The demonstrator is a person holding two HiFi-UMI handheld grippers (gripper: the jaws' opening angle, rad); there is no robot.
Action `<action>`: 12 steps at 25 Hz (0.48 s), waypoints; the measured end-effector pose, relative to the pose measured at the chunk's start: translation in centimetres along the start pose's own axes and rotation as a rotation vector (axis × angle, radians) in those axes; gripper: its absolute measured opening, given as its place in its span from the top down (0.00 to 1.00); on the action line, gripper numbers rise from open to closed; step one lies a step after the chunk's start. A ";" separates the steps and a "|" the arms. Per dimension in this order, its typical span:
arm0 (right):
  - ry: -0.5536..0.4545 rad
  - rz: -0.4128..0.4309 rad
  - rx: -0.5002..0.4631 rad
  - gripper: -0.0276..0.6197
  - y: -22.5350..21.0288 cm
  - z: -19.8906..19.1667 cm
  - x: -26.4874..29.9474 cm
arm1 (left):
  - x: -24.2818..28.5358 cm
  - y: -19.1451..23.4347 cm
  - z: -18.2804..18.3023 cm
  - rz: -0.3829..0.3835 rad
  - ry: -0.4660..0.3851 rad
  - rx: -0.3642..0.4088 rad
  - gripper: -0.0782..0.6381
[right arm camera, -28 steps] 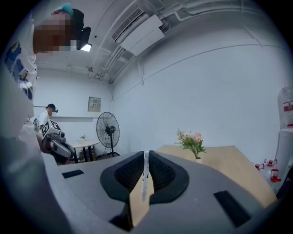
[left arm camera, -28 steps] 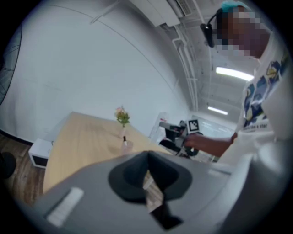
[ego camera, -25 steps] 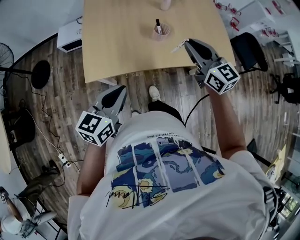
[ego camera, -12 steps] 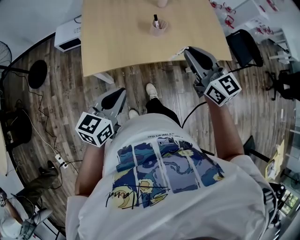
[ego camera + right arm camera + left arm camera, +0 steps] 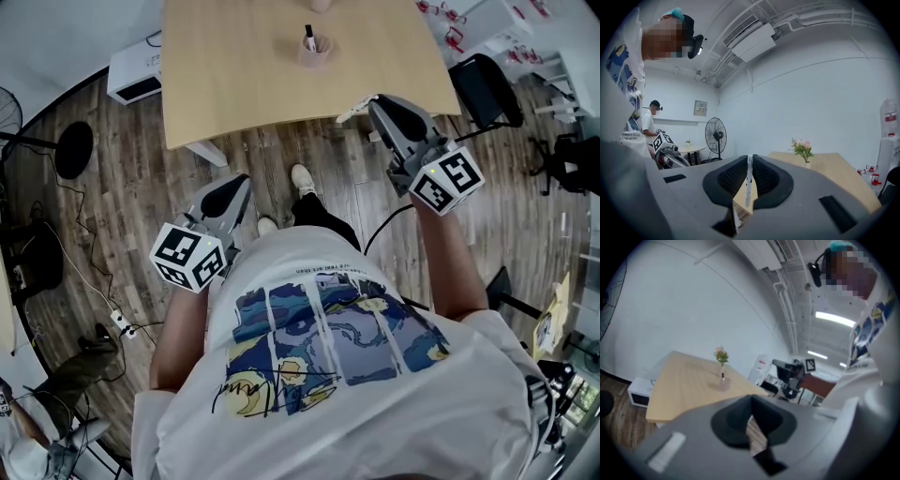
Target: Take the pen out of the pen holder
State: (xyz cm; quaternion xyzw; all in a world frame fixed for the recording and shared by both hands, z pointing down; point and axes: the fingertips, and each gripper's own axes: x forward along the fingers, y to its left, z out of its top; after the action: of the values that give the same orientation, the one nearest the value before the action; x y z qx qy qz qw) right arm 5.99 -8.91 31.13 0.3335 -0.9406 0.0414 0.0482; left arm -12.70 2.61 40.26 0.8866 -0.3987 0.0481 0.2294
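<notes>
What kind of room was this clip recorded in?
Probably an office or lab workroom: a pale wooden table on wood-plank flooring, a black swivel office chair, a black pedestal fan and a white ceiling-hung air conditioner.

Plank floor (image 5: 122,187), white wall (image 5: 825,89), pale wooden table (image 5: 244,84), standing fan (image 5: 716,135).

Can't really make out the pen (image 5: 308,36) in the far pen holder (image 5: 318,52), way too tiny. Only the foot of the vase (image 5: 324,5) beyond it, chopped by the top edge. No way to identify the thin white strip (image 5: 748,185) pinched in the right gripper (image 5: 749,163).
</notes>
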 end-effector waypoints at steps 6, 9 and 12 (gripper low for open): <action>0.002 0.005 -0.004 0.91 0.5 0.2 -0.2 | -0.5 0.0 -0.4 0.008 0.001 -0.005 0.88; 0.004 0.007 -0.006 0.91 0.5 0.2 -0.2 | -0.7 0.1 -0.6 0.015 0.000 -0.009 0.88; 0.006 0.007 -0.005 0.91 0.3 0.1 -0.1 | -0.7 0.2 -0.6 0.020 0.001 -0.012 0.88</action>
State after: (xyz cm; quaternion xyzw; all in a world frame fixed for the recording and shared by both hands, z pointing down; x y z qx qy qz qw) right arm 5.86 -8.58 30.95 0.3297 -0.9418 0.0400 0.0516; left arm -13.20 3.25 40.69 0.8812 -0.4076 0.0485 0.2346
